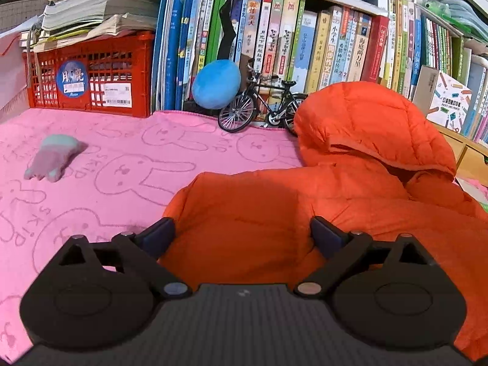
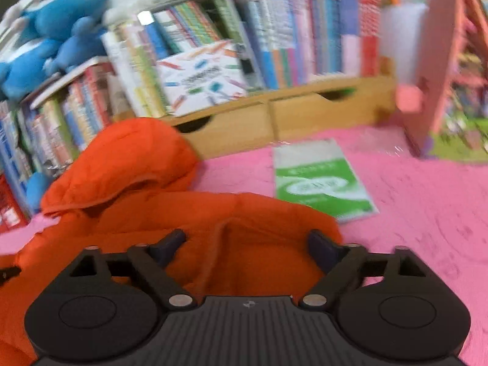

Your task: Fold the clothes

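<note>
An orange puffer jacket [image 1: 350,189] with a hood lies on the pink rabbit-print towel [image 1: 106,177]. My left gripper [image 1: 242,228] stands open over the jacket's left edge, its fingers [image 1: 160,231] wide apart and the orange fabric showing between them without being pinched. In the right wrist view the same jacket [image 2: 158,201] fills the lower left, hood towards the books. My right gripper [image 2: 247,241] is open above a raised fold of the jacket, pads clear of the cloth. This view is blurred.
A red crate [image 1: 91,73] under stacked books, a blue plush ball [image 1: 216,84] and a model bicycle [image 1: 259,103] line the back. A small pastel plush toy [image 1: 53,157] lies on the towel. A green booklet [image 2: 320,180], wooden drawers [image 2: 274,116] and a pink stand [image 2: 436,70] sit to the right.
</note>
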Motion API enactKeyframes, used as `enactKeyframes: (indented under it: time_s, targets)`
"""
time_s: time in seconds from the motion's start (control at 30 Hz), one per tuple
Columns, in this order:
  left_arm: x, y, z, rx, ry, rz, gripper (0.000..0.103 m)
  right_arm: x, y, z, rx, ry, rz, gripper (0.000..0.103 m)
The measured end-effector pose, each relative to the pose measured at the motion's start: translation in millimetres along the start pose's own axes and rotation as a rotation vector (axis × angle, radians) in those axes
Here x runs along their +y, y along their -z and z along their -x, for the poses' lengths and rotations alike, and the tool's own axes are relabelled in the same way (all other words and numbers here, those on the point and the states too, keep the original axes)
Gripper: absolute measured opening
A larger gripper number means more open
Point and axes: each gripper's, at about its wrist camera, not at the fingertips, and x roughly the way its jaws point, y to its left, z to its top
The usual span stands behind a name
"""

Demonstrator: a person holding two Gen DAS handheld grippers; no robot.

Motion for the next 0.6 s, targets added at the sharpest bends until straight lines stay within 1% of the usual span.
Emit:
enactKeyframes:
  time_s: [0.17,0.33,0.6]
  targets:
    - [0,-2,-4,0.029,-0.001,0.004,0.1,4,2,-8,0.036,0.012,0.022,0.099]
    - [1,-2,-7,0.051,0.001,0.009,0.102,4,4,-9,0.055,0.013,0.025,0.103]
    - [-1,-3,-11,0.068,-0.012,-0.007,0.103,8,5,-16,0.086,0.026,0.045,0.103]
